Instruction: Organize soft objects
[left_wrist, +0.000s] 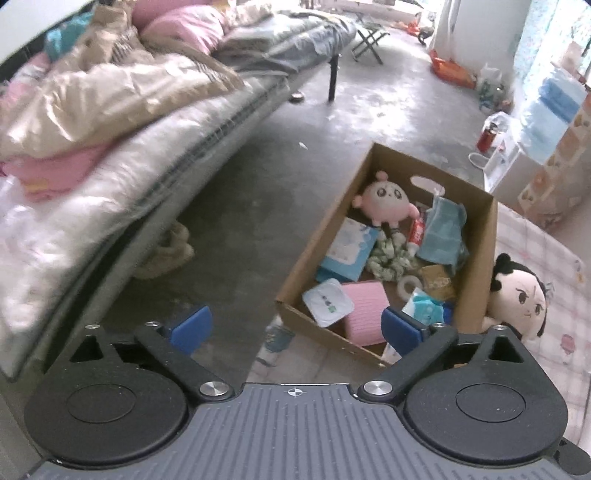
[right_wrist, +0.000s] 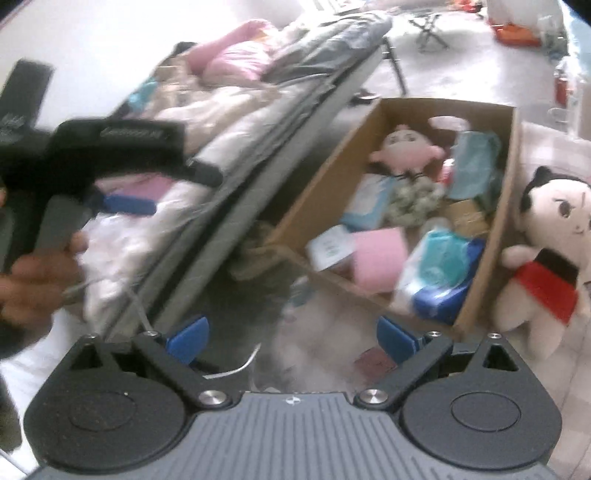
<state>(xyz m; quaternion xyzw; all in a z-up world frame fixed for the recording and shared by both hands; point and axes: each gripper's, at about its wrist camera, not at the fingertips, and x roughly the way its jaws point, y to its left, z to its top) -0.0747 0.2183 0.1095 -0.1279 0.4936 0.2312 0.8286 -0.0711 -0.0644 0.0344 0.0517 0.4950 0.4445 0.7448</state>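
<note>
Concrete flooring (left_wrist: 236, 206) fills the middle of the room. At far left, one bed (left_wrist: 122, 173) carries crumpled quilts, running from near left to far right. In the right wrist view, a hand (right_wrist: 33, 284) at left holds the left gripper (left_wrist: 295, 328), seen there from the side. Its jaws are released and spread wide, with nothing between them. The right gripper (right_wrist: 290, 339) is likewise released and wide apart, empty, above a blurred pale patch of floor.

Right of centre, one cardboard box (left_wrist: 480, 258) stands open, its long axis running from near left to far right. Inside are one pink round plush (left_wrist: 384, 199) at the far end, face up; one green-white scrunchie-like bundle (left_wrist: 388, 258) in the middle; one pink folded piece (left_wrist: 365, 314) at the near end; and several blue and teal packets (left_wrist: 347, 251).

At right, one black-haired plush doll (left_wrist: 521, 299) leans upright against the box's outer right wall, touching it, on a pink checked cloth (left_wrist: 554, 354).
</note>
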